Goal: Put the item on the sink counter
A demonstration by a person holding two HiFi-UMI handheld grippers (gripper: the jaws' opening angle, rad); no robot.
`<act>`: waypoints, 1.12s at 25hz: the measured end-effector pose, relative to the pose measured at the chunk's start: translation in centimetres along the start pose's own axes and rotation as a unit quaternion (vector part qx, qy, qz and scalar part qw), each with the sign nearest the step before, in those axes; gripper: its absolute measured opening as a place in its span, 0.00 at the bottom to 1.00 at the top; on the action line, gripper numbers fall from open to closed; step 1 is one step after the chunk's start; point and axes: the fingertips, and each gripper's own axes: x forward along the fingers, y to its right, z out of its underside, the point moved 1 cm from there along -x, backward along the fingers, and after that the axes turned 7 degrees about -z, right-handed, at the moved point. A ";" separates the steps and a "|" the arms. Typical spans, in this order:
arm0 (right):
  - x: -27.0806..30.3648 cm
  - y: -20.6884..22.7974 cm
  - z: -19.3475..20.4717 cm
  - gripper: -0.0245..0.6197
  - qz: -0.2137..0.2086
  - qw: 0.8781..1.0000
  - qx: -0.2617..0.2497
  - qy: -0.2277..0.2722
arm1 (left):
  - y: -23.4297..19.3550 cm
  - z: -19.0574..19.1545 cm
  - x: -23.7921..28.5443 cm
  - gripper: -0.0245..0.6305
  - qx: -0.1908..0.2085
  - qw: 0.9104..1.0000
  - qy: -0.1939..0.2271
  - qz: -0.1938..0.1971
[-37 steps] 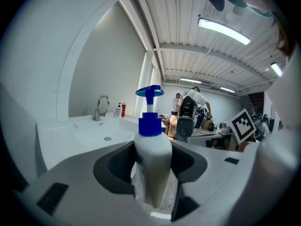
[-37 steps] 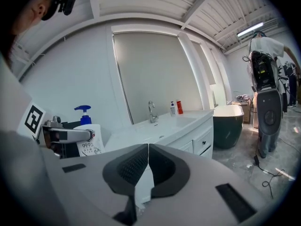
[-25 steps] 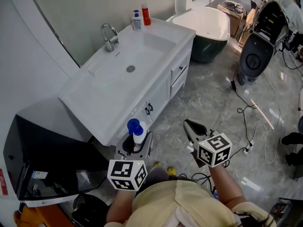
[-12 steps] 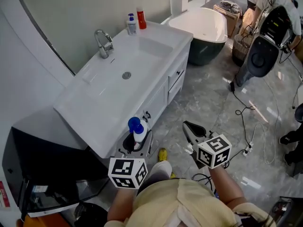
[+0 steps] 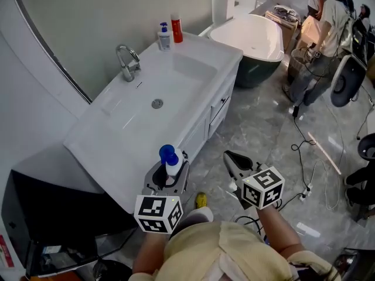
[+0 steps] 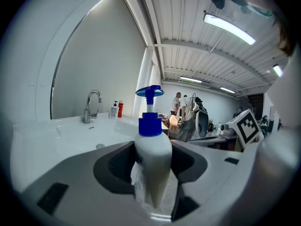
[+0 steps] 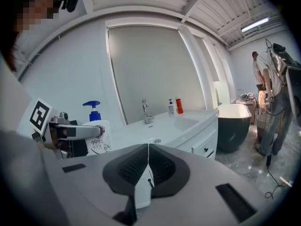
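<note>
**Soap bottle held at the near end of the sink surface**

The left tongs (image 5: 169, 179) are closed on a white soap bottle (image 6: 153, 157) with a blue pump head. The pads press on its lower body from both sides, and the bottle stands upright between them. The jaws stand wide apart because the bottle fills the gap. From the head view the bottle sits against the near corner of the white sink surface (image 5: 105, 139), carried in the tongs and not set down on it. In the left gripper view the surface stretches away ahead of the bottle.

The right tongs (image 5: 233, 157) are closed with nothing in them, the two pads meeting along a thin line. They hang over the grey marble floor (image 5: 263, 122), to the right of the left tongs and well apart from the surface.

On the surface, a chrome faucet (image 5: 126, 63) stands at the wall side of the basin, whose drain (image 5: 157, 103) lies near the middle. At the far end a small dispenser (image 5: 164, 37) and a red bottle (image 5: 176, 29) stand just beside each other. A white cabinet (image 5: 220, 98) with dark handles sits under the surface. Beyond it stands a bathtub (image 5: 252, 34), white inside and dark outside. People (image 5: 328, 22) stand at the far right, and cables (image 5: 304, 145) trail over the floor.
</note>
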 end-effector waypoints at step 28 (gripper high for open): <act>10.0 3.5 -4.3 0.08 0.001 1.000 -0.011 -0.021 | -6.5 -2.5 8.1 0.40 -0.006 1.000 -0.017 0.018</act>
